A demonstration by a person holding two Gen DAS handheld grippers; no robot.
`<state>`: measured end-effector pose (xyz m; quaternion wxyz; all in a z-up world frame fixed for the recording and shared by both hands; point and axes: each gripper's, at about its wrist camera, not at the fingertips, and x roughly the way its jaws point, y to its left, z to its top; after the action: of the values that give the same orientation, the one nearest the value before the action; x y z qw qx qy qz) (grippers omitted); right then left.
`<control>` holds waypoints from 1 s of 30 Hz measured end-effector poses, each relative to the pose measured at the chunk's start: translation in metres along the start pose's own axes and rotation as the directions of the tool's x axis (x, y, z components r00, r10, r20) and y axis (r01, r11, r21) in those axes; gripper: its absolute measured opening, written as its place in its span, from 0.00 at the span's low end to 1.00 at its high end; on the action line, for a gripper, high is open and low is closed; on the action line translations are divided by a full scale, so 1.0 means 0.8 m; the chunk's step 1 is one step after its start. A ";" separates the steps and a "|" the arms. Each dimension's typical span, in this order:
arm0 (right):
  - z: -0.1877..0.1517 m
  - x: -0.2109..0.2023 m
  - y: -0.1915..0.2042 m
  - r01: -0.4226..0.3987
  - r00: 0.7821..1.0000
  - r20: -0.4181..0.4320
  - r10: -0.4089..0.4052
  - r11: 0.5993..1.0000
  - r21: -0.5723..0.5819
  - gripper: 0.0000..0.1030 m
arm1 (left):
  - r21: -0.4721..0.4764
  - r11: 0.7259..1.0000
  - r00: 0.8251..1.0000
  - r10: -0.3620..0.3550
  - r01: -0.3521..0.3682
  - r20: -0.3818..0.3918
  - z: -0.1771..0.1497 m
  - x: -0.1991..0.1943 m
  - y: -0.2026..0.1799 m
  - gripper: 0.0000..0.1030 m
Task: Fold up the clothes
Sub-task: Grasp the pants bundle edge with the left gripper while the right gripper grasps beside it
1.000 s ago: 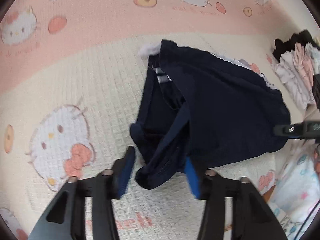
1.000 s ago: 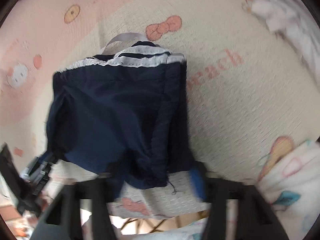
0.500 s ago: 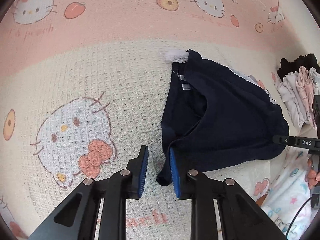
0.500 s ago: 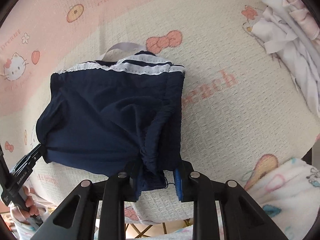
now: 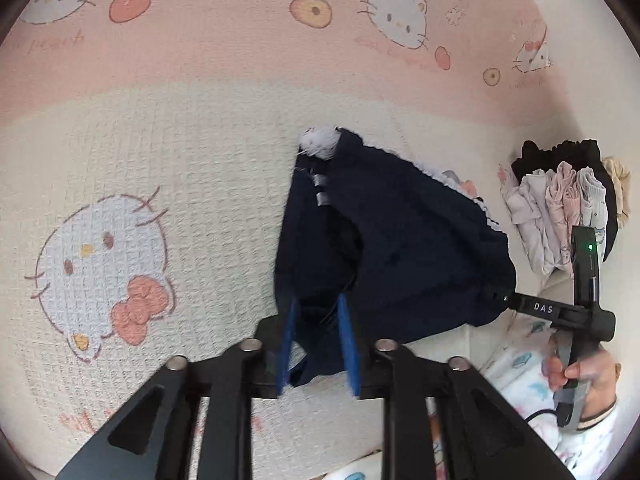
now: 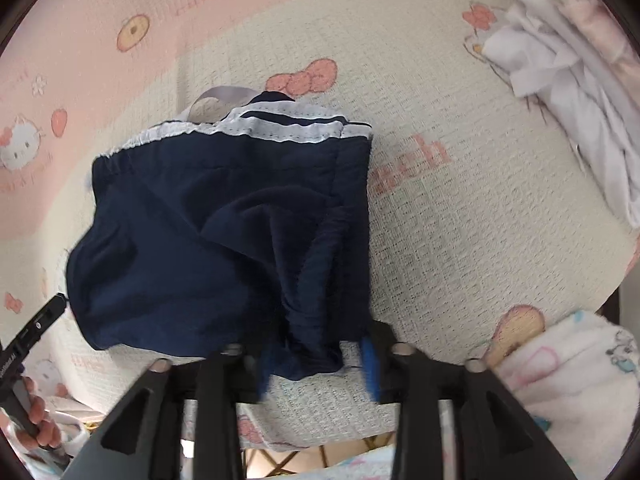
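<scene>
A navy garment (image 5: 400, 248) with white lace trim lies partly folded on the cream and pink cartoon-cat blanket (image 5: 160, 184). My left gripper (image 5: 317, 344) points down at the garment's near left corner. Its jaws are opening, with navy cloth between the blue pads (image 5: 286, 340) but not pinched. In the right wrist view the same garment (image 6: 208, 232) shows its white striped band at the far edge. My right gripper (image 6: 318, 364) straddles the bunched near hem. Its jaws are opening too, the pads blurred and apart from the cloth. A hand (image 5: 580, 372) holds the right gripper's handle.
A stack of folded pale and black clothes (image 5: 560, 208) stands at the right; it appears as white clothes (image 6: 580, 80) at the upper right. A white printed cloth (image 6: 568, 380) lies at the lower right. The blanket's front edge (image 6: 320, 432) runs just under my right gripper.
The left jaws narrowed beside the garment's corner, then widened and now straddle it. The right jaws were pinched on the near hem and have spread apart, leaving the cloth lying loose.
</scene>
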<state>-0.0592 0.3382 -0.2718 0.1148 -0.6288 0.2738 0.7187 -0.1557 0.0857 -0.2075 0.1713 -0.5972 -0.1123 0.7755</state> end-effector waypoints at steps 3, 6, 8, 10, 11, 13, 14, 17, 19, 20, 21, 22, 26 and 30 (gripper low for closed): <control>-0.004 -0.006 -0.010 -0.055 0.998 0.029 0.054 0.998 0.043 0.62 | -0.035 0.998 0.998 -0.055 0.055 -0.002 -0.004 0.006 0.001 0.76; -0.006 -0.007 -0.022 -0.108 0.994 0.044 0.104 0.990 0.092 0.63 | -0.026 1.000 1.000 -0.007 0.006 -0.023 -0.007 0.010 0.001 0.76; -0.005 -0.005 -0.026 -0.131 0.991 0.041 0.127 0.985 0.109 0.63 | 0.008 0.999 0.999 0.034 -0.034 -0.039 -0.003 0.019 -0.005 0.76; -0.003 -0.004 -0.027 -0.138 0.990 0.041 0.134 0.984 0.116 0.63 | 0.030 0.999 0.997 0.045 -0.044 -0.060 0.000 0.029 -0.010 0.76; -0.001 -0.004 -0.025 -0.131 0.991 0.045 0.127 0.985 0.111 0.64 | 0.031 0.999 0.997 0.041 -0.039 -0.068 0.002 0.032 -0.012 0.76; 0.000 -0.002 -0.019 -0.124 0.992 0.040 0.121 0.988 0.096 0.73 | 0.026 0.999 0.997 0.030 -0.028 -0.075 0.004 0.038 -0.014 0.76; 0.001 0.001 -0.015 -0.120 0.993 0.034 0.117 0.989 0.085 0.74 | 0.026 0.999 0.996 0.032 -0.031 -0.078 0.005 0.042 -0.014 0.76; 0.003 0.009 -0.001 -0.081 0.997 0.009 0.081 0.996 0.035 0.74 | 0.031 0.997 0.994 0.069 -0.067 -0.088 0.004 0.057 -0.013 0.76; 0.006 0.013 0.007 -0.051 0.999 -0.004 0.051 0.999 0.003 0.74 | 0.046 0.993 0.990 0.109 -0.106 -0.092 0.001 0.066 -0.013 0.76; 0.006 0.014 0.011 -0.036 0.999 -0.004 0.036 0.999 -0.011 0.74 | 0.064 0.991 0.989 0.123 -0.118 -0.080 -0.001 0.065 -0.015 0.76; 0.008 0.014 0.015 -0.015 1.000 -0.002 0.015 0.999 -0.029 0.74 | 0.082 0.988 0.989 0.134 -0.129 -0.065 -0.004 0.065 -0.018 0.76; 0.009 0.015 0.020 0.011 1.000 0.003 -0.010 0.999 -0.050 0.73 | 0.101 0.984 0.987 0.151 -0.145 -0.056 -0.007 0.065 -0.020 0.74; 0.016 0.018 0.039 0.113 0.994 0.024 -0.111 0.985 -0.133 0.43 | 0.146 0.968 0.978 0.207 -0.203 -0.011 -0.018 0.063 -0.026 0.56; 0.016 0.020 0.055 0.127 0.992 0.035 -0.122 0.973 -0.194 0.31 | 0.100 0.973 0.978 0.208 -0.208 0.013 -0.023 0.057 -0.017 0.36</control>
<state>-0.0949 0.3060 -0.2758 0.1002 -0.6447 0.1605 0.7407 -0.1469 0.1155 -0.2474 0.1188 -0.5955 -0.0103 0.7945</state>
